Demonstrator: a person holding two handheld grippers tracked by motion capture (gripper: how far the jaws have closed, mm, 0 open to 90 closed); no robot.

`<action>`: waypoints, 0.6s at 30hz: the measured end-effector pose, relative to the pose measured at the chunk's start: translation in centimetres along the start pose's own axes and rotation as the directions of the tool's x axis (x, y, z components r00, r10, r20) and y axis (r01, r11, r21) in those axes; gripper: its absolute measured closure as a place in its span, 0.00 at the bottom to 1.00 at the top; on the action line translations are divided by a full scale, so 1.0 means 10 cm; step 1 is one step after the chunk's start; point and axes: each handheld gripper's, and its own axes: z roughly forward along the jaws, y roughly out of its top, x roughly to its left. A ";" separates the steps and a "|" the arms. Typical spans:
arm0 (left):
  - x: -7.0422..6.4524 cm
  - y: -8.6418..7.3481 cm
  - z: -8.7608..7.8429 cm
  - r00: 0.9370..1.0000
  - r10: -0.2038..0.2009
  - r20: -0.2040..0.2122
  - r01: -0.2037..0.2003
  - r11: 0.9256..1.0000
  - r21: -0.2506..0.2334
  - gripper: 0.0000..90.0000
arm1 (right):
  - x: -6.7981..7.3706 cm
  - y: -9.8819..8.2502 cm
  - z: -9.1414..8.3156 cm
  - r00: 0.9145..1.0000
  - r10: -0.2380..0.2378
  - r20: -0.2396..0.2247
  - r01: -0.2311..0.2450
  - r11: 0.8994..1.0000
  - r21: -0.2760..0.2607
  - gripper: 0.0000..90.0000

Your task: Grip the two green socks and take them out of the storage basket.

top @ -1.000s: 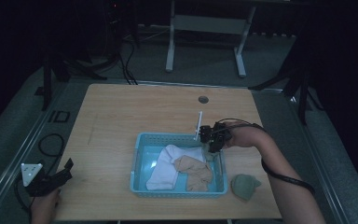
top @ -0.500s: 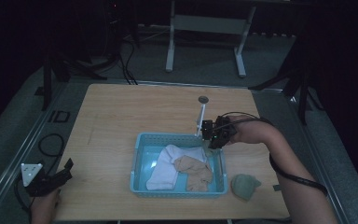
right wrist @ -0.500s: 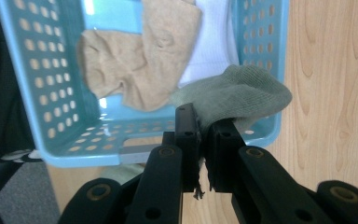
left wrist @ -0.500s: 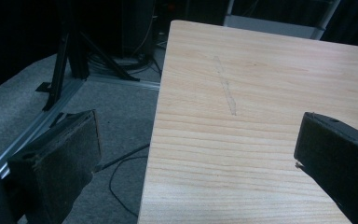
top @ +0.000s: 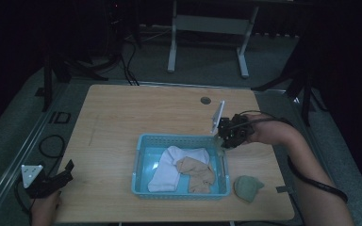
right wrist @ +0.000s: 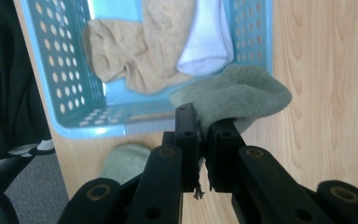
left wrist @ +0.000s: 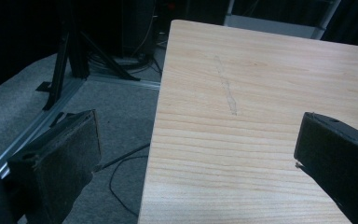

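— Since a second ago, what has shifted on the table?

— Only the right side. At far left the left gripper sits at the near corner just as it did then, its hand below it at the table's edge. The right gripper has lifted from the blue basket and now hangs above the basket's far right corner.

— How do the left gripper's jaws stand?

— Spread wide. In the left gripper view one black pad sits over the floor beside the table, the other over bare wood, with nothing between them and nothing touched.

— Moving right, what lies in the basket?

— A white sock on the left and a tan sock beside it, the two overlapping near the middle.

— And the right gripper?

— Jaws pressed together, pinching a grey-green sock. In the right gripper view the fabric bulges out past the jaw tips and hangs over the basket's rim and the wood next to it. From the high view that sock shows as a small pale fold under the gripper.

— Anything farther right?

— A second grey-green sock lies bunched on the table just outside the basket's near right corner, apart from both grippers. The right hand and forearm reach in from the lower right.
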 end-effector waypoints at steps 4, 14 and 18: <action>0.00 0.00 0.00 1.000 0.001 0.000 -0.001 1.000 0.002 0.01 | -0.04 -0.17 0.00 1.000 0.028 0.001 -0.028 0.999 0.015 0.94; 0.00 0.00 0.00 1.000 0.002 -0.001 -0.002 1.000 0.001 0.01 | -0.13 -0.58 0.16 0.993 0.114 -0.005 -0.113 0.988 0.101 0.94; 0.00 0.00 0.00 1.000 0.003 -0.002 -0.003 1.000 0.002 0.01 | -0.17 -0.68 0.26 0.991 0.137 -0.003 -0.137 0.986 0.097 0.94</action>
